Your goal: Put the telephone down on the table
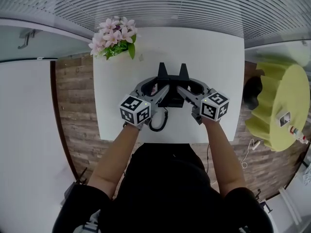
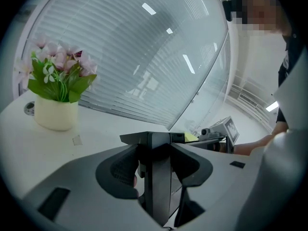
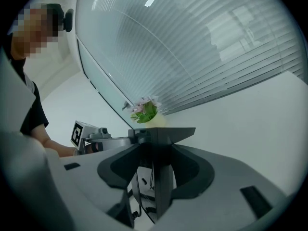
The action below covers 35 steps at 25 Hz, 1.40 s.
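Observation:
A black telephone lies on the white table, and its coiled cord trails toward the near edge. The phone sits low between my two grippers, under their grey arms. My left gripper is shut, its black tips pressed together with nothing between them. Just to its right, my right gripper is shut the same way. Both point away from me, past the phone. In the right gripper view, part of the phone and cord shows below the jaws.
A pot of pink flowers stands at the table's far left corner. A glass wall with blinds runs behind the table. A yellow-green round piece of furniture stands to the right on the wooden floor.

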Each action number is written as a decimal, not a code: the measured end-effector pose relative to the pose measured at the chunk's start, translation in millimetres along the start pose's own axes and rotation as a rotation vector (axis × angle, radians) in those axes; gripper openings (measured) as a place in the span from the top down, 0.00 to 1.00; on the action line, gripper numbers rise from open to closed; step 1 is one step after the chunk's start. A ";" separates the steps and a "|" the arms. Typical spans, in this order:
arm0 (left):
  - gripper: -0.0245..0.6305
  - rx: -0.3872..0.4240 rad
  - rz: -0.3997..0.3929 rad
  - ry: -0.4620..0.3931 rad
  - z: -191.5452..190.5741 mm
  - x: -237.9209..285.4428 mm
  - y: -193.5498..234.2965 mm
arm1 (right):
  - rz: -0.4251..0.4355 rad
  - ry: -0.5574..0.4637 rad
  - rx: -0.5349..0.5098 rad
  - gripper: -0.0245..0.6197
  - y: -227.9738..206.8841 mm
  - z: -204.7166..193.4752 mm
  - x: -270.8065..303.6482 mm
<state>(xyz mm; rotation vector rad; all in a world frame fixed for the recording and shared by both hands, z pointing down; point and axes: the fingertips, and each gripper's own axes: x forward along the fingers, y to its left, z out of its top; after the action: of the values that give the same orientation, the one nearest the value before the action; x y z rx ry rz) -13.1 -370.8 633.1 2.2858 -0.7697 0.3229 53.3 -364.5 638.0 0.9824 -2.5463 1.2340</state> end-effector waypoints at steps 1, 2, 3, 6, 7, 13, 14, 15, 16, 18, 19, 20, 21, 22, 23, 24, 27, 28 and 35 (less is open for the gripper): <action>0.64 -0.008 0.001 0.003 -0.1 2.2 2.6 | 0.000 0.001 0.009 0.64 -2.8 0.3 1.8; 0.64 -0.016 0.002 0.007 -0.4 4.5 5.3 | 0.001 0.002 0.019 0.64 -5.7 0.4 3.7; 0.64 -0.026 0.002 0.010 -1.0 6.6 7.8 | 0.001 0.003 0.032 0.64 -8.4 0.2 5.4; 0.64 -0.062 0.001 0.020 -2.6 12.9 14.1 | -0.002 0.006 0.070 0.64 -16.3 -0.9 9.5; 0.64 -0.070 0.001 0.023 -2.8 15.0 16.3 | -0.003 0.006 0.080 0.64 -19.0 -0.8 10.9; 0.64 -0.096 0.002 0.060 -6.0 26.9 27.2 | -0.012 0.021 0.137 0.64 -33.1 -2.1 18.5; 0.64 -0.101 0.003 0.068 -6.6 28.7 28.7 | -0.013 0.025 0.146 0.64 -35.2 -2.3 19.6; 0.64 -0.108 0.004 0.074 -7.1 30.3 30.1 | -0.014 0.029 0.153 0.64 -37.0 -2.4 20.6; 0.64 -0.114 0.004 0.080 -7.7 31.5 31.4 | -0.015 0.033 0.160 0.64 -38.6 -2.6 21.6; 0.64 -0.126 0.004 0.090 -8.8 33.4 34.1 | -0.015 0.041 0.173 0.64 -41.1 -3.0 23.7; 0.64 -0.131 0.004 0.095 -9.4 34.3 35.3 | -0.015 0.044 0.179 0.64 -42.2 -3.2 24.7; 0.64 -0.135 0.003 0.099 -9.8 35.2 36.4 | -0.014 0.046 0.185 0.64 -43.1 -3.4 25.5; 0.64 -0.139 0.001 0.102 -10.1 35.7 37.1 | -0.013 0.048 0.190 0.64 -43.8 -3.6 26.2; 0.64 -0.142 -0.001 0.104 -10.3 35.9 37.5 | -0.011 0.050 0.193 0.64 -44.2 -3.8 26.5; 0.64 -0.143 -0.004 0.105 -10.4 36.0 37.7 | -0.009 0.052 0.194 0.64 -44.5 -4.1 26.6; 0.64 -0.144 -0.006 0.105 -10.4 36.2 38.0 | -0.007 0.053 0.195 0.64 -44.8 -4.1 26.7; 0.64 -0.151 -0.008 0.104 -10.1 36.9 38.9 | -0.002 0.057 0.206 0.64 -45.5 -3.4 27.4; 0.64 -0.154 -0.007 0.102 -10.1 37.1 39.1 | -0.001 0.059 0.212 0.64 -45.6 -3.4 27.6; 0.63 -0.115 0.051 0.089 -3.7 31.4 43.3 | -0.083 0.079 0.143 0.62 -47.9 -1.4 21.1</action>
<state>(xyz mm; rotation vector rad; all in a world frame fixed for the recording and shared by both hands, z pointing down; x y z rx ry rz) -14.7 -407.3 672.4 2.1328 -0.7826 0.3909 66.2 -395.3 678.2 1.0344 -2.3602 1.4178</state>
